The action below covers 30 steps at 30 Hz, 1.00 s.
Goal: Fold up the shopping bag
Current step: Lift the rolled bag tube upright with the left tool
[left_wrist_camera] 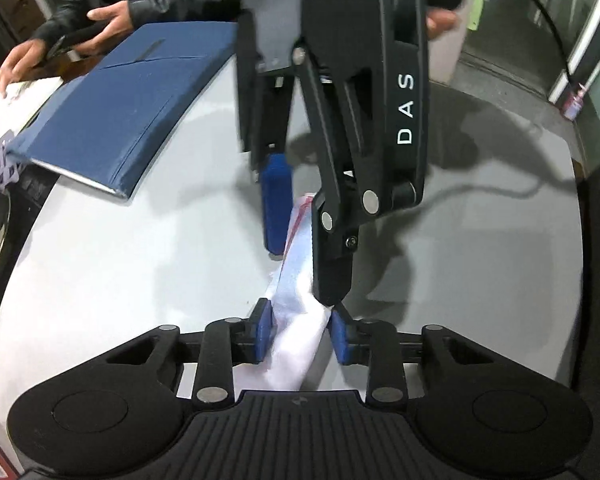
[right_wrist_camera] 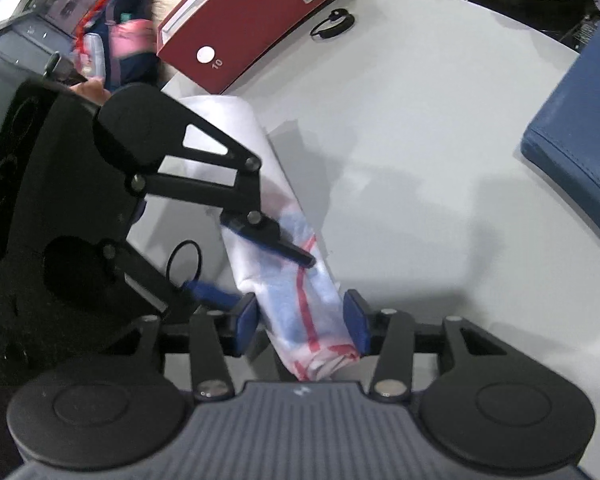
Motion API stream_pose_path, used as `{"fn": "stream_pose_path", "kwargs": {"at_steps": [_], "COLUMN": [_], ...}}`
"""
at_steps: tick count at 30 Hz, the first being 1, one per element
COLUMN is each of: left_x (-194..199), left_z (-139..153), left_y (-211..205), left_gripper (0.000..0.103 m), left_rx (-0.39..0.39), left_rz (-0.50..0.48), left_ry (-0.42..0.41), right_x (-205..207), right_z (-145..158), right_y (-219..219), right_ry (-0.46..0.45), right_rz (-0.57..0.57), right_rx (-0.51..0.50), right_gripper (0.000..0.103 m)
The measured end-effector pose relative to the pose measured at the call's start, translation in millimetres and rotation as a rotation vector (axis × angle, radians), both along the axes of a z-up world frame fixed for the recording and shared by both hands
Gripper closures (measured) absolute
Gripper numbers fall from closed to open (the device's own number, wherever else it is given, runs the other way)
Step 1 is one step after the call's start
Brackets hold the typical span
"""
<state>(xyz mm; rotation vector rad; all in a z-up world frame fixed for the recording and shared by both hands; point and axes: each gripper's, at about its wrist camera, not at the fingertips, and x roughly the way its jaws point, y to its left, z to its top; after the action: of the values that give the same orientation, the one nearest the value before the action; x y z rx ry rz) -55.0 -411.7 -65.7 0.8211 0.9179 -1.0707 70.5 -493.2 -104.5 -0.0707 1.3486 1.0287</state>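
Thin white plastic shopping bag with red and pale-blue print (right_wrist_camera: 300,280) lies on the pale grey worktop (right_wrist_camera: 420,140) as a long narrow roll, already gathered lengthwise. Probably kept flat on the surface so the two tools can work it from opposite ends.

Left gripper (left_wrist_camera: 300,330): jaws narrow, straddling the plain white end of the roll. The fabric fills the gap between the blue pads; whether they press it or only bracket it, cannot tell. Likely there to pin that end down.

Right gripper (right_wrist_camera: 304,320): jaws at a middling width, one pad on each side of the printed end. The far pad touches the plastic, the near pad sits just beside it, so this reads as loose rather than clamped.

The two tools face each other along the roll, very near, fingers almost interleaved.

Off to the side: flat blue fabric-covered case (left_wrist_camera: 116,108), red cardboard box (right_wrist_camera: 252,12), another person's hands (left_wrist_camera: 108,20) at the worktop edge.
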Motion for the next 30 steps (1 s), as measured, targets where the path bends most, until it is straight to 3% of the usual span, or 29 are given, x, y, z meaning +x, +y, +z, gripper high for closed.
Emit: {"fn": "stream_pose_path", "kwargs": {"at_steps": [3,7,8,10,11,14,15,16,18,21,27,29,30], "left_x": [10,30,35,39,39,40,36,33,29,21,-23,-33,-38], "left_z": [0,-2,-3,-1,2,11,16,21,30,40,34,30,29], "left_y": [3,26,39,68,83,131,143,155,179,206,260,274,282], "left_gripper": [0.084,0.089,0.090,0.091,0.091,0.092,0.092,0.092,0.092,0.092,0.092,0.092,0.092], "left_rx": [-0.016,-0.132,-0.172,-0.270,-0.329,-0.509,-0.539,-0.567,-0.620,-0.689,-0.999,-1.101,-1.150], "left_rz": [0.060,0.265,0.323,0.432,0.482,0.634,0.662,0.690,0.734,0.815,0.960,1.009,1.026], "left_ry": [0.024,0.170,0.209,0.264,0.278,0.316,0.306,0.293,0.284,0.278,0.372,0.403,0.416], "right_x": [-5,-33,-46,-72,-85,-117,-124,-128,-130,-131,-128,-134,-141], "right_z": [4,26,35,44,45,34,30,26,18,12,3,2,0], "right_y": [-8,-26,-34,-41,-41,-24,-15,-5,23,61,114,129,136], "right_ry": [-0.003,-0.157,-0.205,-0.267,-0.276,-0.266,-0.269,-0.277,-0.301,-0.342,-0.431,-0.497,-0.559], "right_rz": [-0.086,-0.240,-0.280,-0.307,-0.298,-0.242,-0.232,-0.227,-0.205,-0.130,-0.009,0.066,0.131], "right_rx": [-0.005,0.014,0.025,0.020,0.008,-0.008,-0.016,-0.025,-0.027,-0.042,-0.115,-0.159,-0.191], "right_gripper": [0.051,0.051,0.055,0.088,0.093,0.092,0.084,0.067,0.054,0.054,0.057,0.067,0.079]}}
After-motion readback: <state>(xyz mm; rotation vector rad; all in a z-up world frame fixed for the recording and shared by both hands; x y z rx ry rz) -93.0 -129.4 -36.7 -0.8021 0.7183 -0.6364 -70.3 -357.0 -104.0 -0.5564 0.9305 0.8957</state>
